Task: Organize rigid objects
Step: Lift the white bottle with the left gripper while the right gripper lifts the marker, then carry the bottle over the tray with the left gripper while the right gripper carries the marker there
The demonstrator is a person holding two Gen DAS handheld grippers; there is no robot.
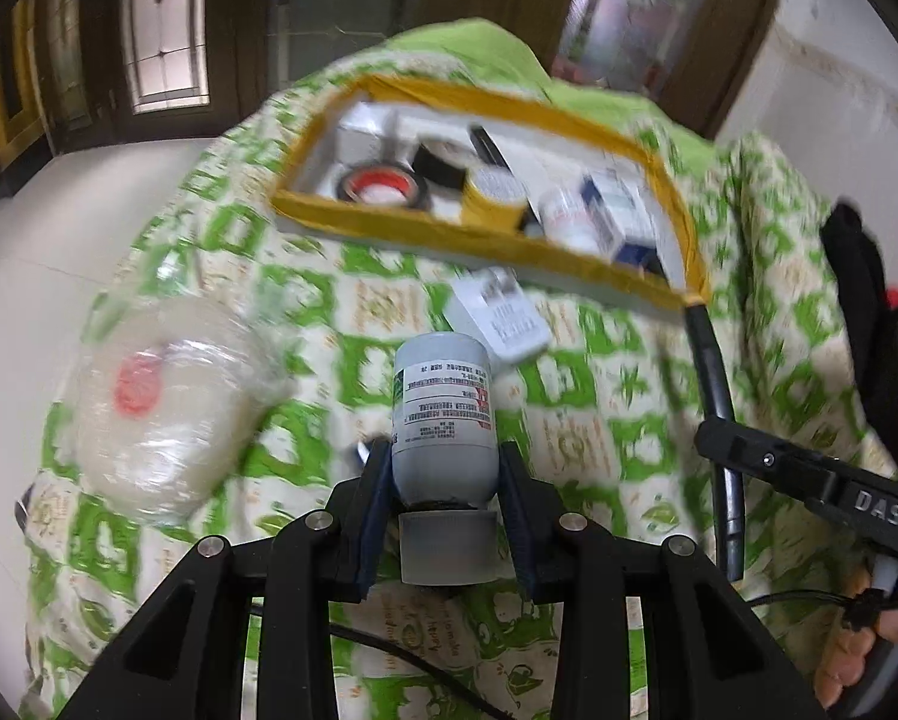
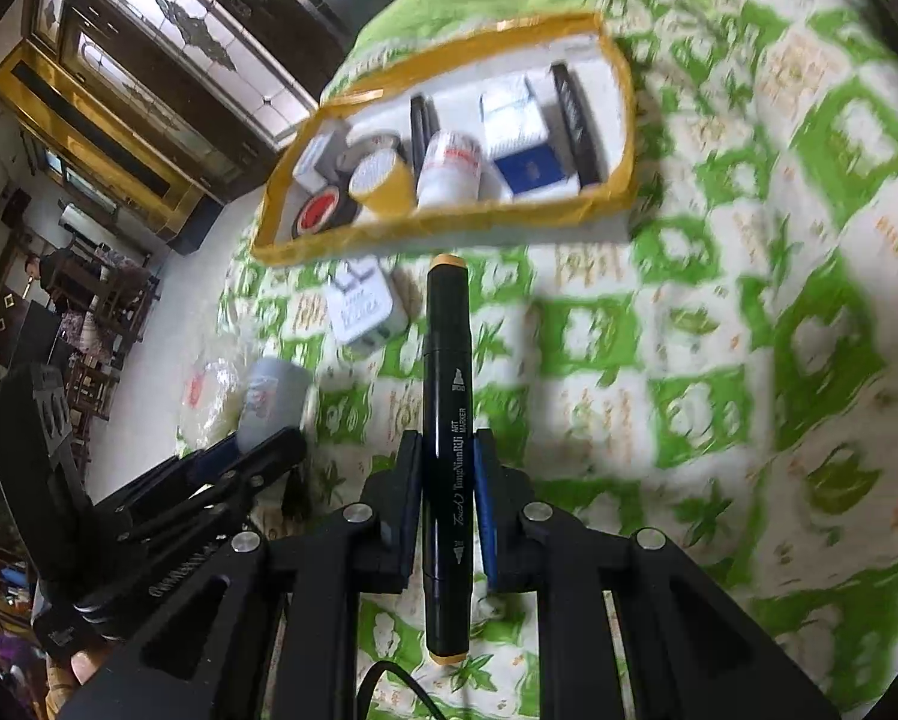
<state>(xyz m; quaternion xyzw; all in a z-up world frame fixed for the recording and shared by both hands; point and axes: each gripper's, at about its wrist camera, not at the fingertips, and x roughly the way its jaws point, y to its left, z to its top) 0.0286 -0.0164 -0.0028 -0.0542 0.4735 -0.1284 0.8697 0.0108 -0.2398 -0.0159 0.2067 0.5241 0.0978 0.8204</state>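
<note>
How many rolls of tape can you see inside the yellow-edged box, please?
3: a black roll with a red core in the near-left corner, a yellow roll beside it, and a black one behind; others may be hidden.

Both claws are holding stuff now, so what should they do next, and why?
Probably carry both toward the yellow-edged box. The left claw grips a grey bottle, the right claw a black marker, and similar things already lie in that box.
</note>
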